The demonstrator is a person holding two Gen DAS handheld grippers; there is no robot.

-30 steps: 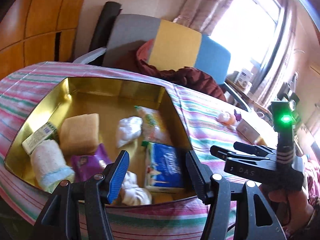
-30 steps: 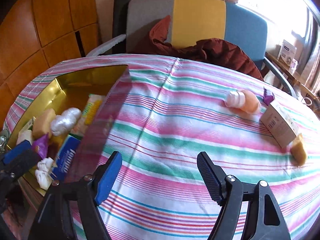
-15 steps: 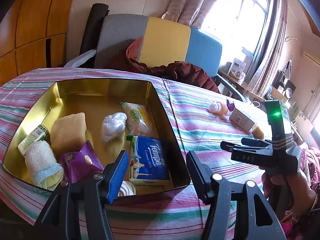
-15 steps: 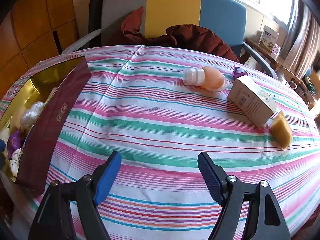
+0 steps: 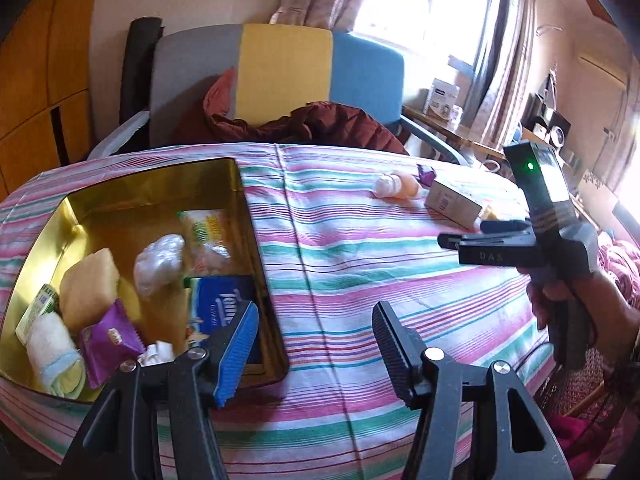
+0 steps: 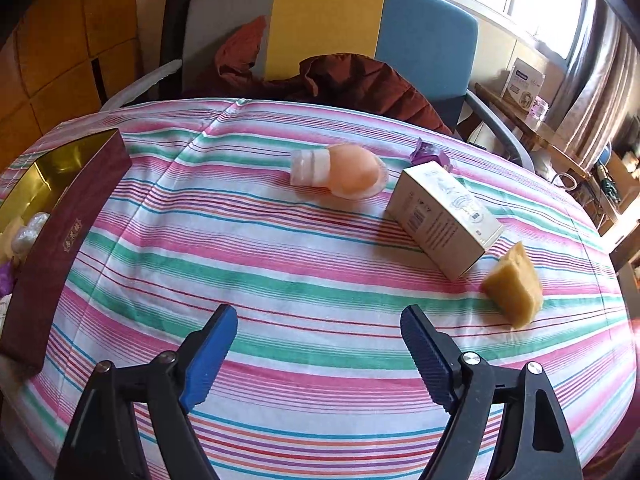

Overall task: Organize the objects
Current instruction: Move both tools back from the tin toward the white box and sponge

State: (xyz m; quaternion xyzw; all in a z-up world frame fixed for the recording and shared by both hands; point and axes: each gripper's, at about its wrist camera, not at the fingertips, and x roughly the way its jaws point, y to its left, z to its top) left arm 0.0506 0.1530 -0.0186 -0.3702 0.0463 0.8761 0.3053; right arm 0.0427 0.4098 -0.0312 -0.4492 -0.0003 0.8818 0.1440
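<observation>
Left gripper (image 5: pixel 314 340) jaws apart, nothing between; right gripper (image 6: pixel 318 354) empty, jaws opening, tilted downward

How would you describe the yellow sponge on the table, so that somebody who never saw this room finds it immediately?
Start from the table with the striped cloth and go to its right end, away from the gold-lined box. A white carton lies there; the yellow sponge sits just beyond its near corner. It alone is a rough, porous wedge.

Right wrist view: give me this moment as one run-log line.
right claw: opening, empty, over striped tablecloth | loose: peach bottle, carton, yellow sponge, purple wrapper | gold tin: far left
</observation>
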